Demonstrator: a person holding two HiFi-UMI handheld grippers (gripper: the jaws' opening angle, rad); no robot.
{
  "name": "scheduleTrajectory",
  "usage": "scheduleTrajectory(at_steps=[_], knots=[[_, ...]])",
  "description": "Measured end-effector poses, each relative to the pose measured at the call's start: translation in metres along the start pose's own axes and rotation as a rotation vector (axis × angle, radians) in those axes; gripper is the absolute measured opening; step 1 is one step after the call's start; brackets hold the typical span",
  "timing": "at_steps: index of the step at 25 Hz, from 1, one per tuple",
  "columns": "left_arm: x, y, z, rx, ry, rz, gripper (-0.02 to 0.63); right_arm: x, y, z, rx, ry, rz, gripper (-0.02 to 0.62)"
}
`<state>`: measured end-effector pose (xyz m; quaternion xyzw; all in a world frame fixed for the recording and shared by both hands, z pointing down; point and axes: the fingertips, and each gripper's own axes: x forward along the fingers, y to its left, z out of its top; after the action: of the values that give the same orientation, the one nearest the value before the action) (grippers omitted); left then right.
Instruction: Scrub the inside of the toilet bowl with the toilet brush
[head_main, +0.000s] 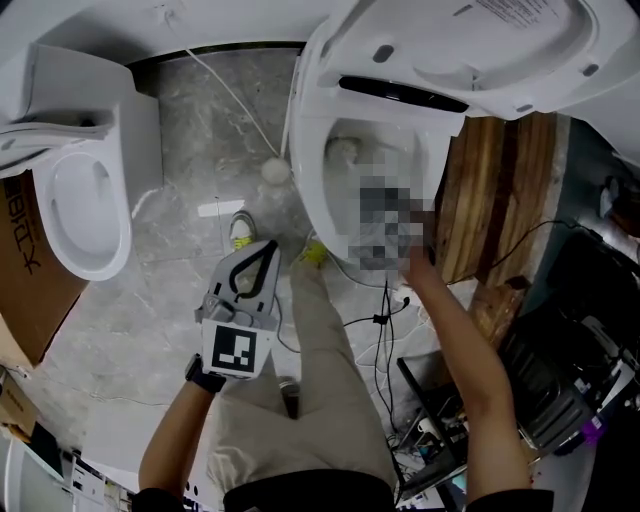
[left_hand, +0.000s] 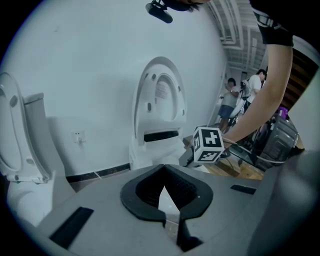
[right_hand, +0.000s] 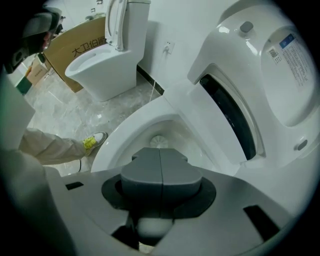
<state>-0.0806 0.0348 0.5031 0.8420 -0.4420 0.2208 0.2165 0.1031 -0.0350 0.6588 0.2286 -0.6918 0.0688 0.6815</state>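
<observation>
Jaws of right gripper (right_hand: 160, 165) pressed flat together, seam down the middle, w/ a white rounded bit of the toilet brush handle showing just under them; it's held over the toilet bowl (right_hand: 120, 132), pointing down into it; white bristle head of the toilet brush (right_hand: 159, 141) sits low inside the bowl, just past the jaw tips, near the back wall; whether bristles touch the porcelain can't be told; seat and lid (right_hand: 280, 75) are tipped up behind, to the right in that view; left gripper (head_main: 270, 248) is off to the side, low over the floor beside the person's beige trouser leg (head_main: 320, 380), well apart from the bowl, its marker cube facing up; its curved dark pads meet at the tips, nothing btwn them, only a narrow wedge of light behind; second toilet (head_main: 90, 210) stands further left, seat up, w/ a cardboard box (head_main: 15, 260) just beside it; grey marble floor (head_main: 200, 150); shoe w/ yellow laces (head_main: 240, 230) planted near the bowl's foot; wooden panel (head_main: 490, 200) right of the bowl; cables (head_main: 385, 320) trail across the floor below it.
</observation>
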Motion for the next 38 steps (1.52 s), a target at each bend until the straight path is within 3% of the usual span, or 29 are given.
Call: scheduleTrajectory(at_steps=[4,8,16,29,38], knots=[[0.003,0.003,-0.001,-0.007,0.001,0.008,0.018,0.007,-0.016,0.007,0.026,-0.013,-0.027,0.156],[0.007,0.006,-0.001,-0.063,0.001,0.005,0.018,0.014,-0.038,0.006,0.067,-0.019,-0.071,0.157],[0.012,0.017,0.007,-0.066,-0.018,0.032,0.018,0.018,-0.07,-0.029,0.135,0.058,-0.111,0.158],[0.017,0.002,0.0,-0.029,-0.005,0.009,0.018,0.077,-0.018,-0.033,0.185,0.095,0.031,0.158],[0.003,-0.017,-0.012,0.001,0.019,-0.011,0.018,0.12,-0.007,-0.041,0.146,0.08,-0.024,0.158]])
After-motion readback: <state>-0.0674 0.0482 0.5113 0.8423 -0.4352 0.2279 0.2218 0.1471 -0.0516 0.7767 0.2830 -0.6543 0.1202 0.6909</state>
